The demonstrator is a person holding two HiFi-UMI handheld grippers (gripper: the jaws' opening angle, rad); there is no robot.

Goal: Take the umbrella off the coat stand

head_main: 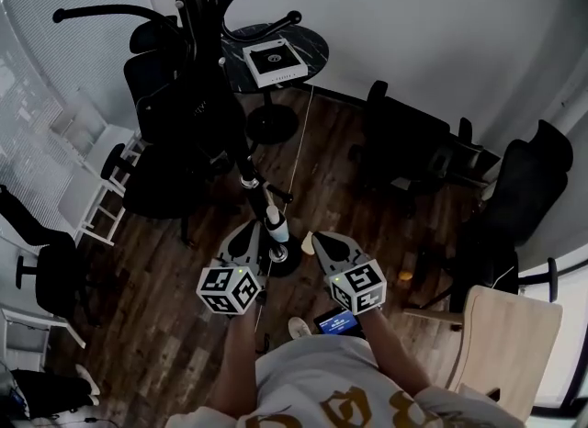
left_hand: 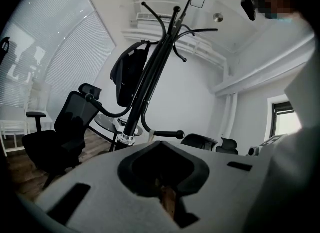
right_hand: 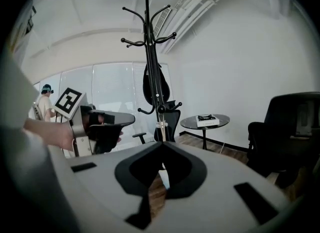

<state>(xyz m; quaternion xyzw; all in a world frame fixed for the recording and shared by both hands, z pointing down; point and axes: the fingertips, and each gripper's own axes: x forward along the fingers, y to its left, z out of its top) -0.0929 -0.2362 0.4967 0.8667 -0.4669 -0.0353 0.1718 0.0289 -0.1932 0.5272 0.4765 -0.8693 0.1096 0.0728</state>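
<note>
This looked like the approach step: nothing had been gripped. The left gripper [head_main: 248, 233] and right gripper [head_main: 322, 242] were both clenched tip to tip, empty and touching nothing. The umbrella [head_main: 276, 224], a short pale folded one as far as I could tell, hung low on the stand [head_main: 197, 13], just ahead of both sets of tips and between them. It seemed to hang under a lower hook. The next move would probably call for parting one pair of jaws, closing them round the umbrella's body, then lifting until it cleared the hook.
</note>
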